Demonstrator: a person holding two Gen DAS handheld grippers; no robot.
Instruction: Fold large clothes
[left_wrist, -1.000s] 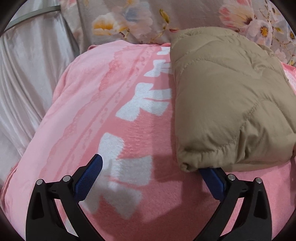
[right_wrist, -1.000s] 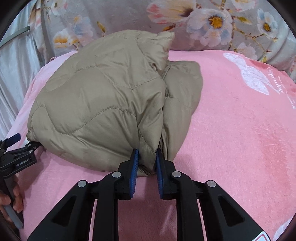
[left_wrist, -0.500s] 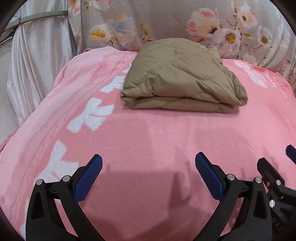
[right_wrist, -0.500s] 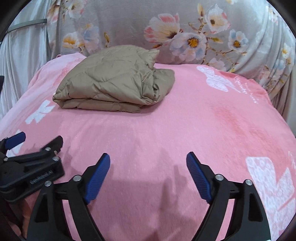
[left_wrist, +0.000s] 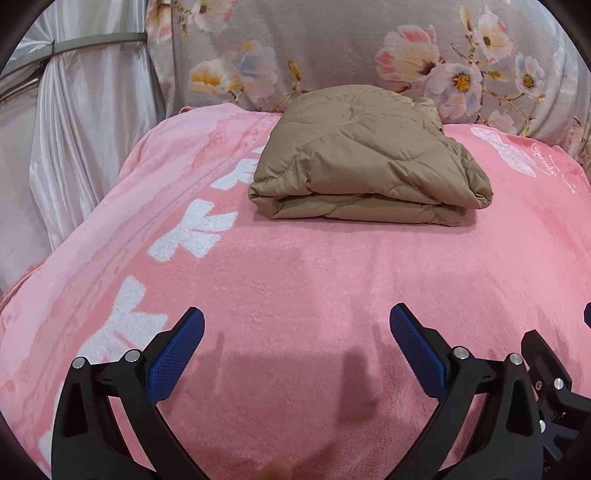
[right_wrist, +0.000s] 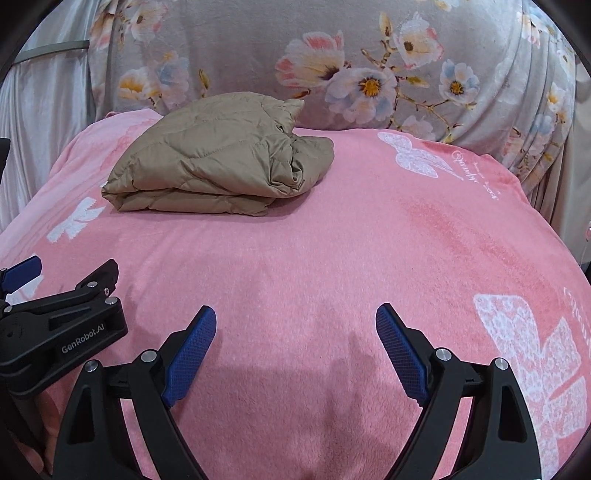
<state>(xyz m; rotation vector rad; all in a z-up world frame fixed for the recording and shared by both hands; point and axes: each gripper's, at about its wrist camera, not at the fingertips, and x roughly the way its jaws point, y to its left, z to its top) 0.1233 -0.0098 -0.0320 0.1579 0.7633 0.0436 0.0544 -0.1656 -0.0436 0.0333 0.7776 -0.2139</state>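
We see a pink plush blanket (left_wrist: 295, 280) covering the whole work surface; its pile is short and fleecy, with white bow-shaped prints and a line of cursive script at the far right that is too small for us to read. Behind it hangs a grey floral fabric (right_wrist: 258, 48) with pink, white and blue blossoms, and at far left a pale satin curtain (left_wrist: 74, 122) gathered by a band.

The folded quilted jacket (left_wrist: 365, 162) lies on the far part of the blanket, left of centre in the right wrist view. It is tan, puffy, stitched in curved lines, and forms a compact layered rectangle with a crumpled right end.

The left gripper (left_wrist: 295, 343) hovers over the near blanket, its blue textured pads spread wide with only blanket between them, well apart from the jacket. Its black body reads "GenRobot.AI" in the right wrist view.

The right gripper (right_wrist: 295, 343) has just been opening; its jaws stand wide, nothing between them, well apart from the jacket.
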